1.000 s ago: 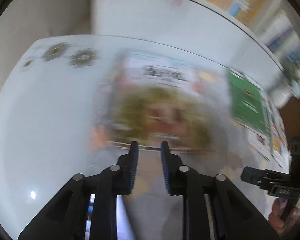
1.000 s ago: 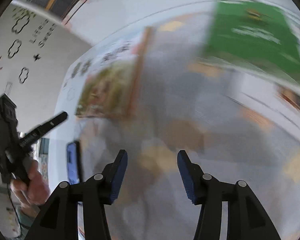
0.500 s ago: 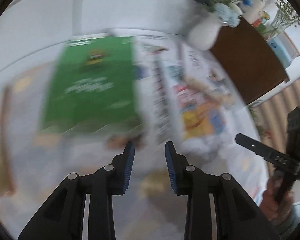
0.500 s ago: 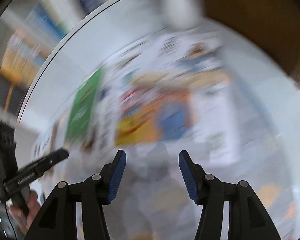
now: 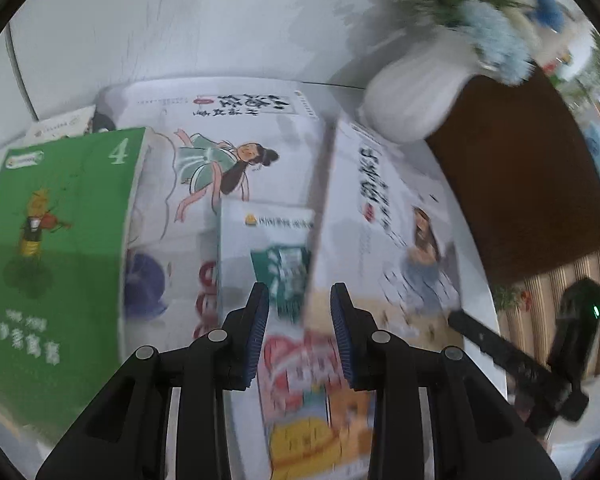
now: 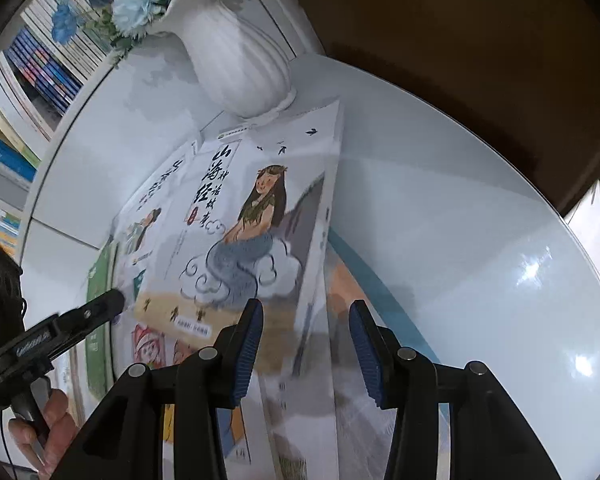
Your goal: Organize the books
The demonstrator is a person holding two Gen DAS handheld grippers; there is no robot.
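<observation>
Several books lie overlapping on the white table. The left wrist view shows a green book at the left, a white book with a dancing woman, a small white-and-green booklet, a white mermaid-cover book and a colourful book nearest me. My left gripper hovers over the booklet and the colourful book, open, with nothing between its pads. My right gripper is over the mermaid book. Its jaws are closing and the book's right edge runs between them, but the pads do not press it.
A white ribbed vase with blue and white flowers stands just behind the books. Dark brown furniture lies beyond the table's right edge. A bookshelf fills the far left. A hand holds the left gripper's handle.
Both grippers have swept right along the table, from a yellow-brown book past the green one to the pile by the vase. The right jaws have narrowed.
</observation>
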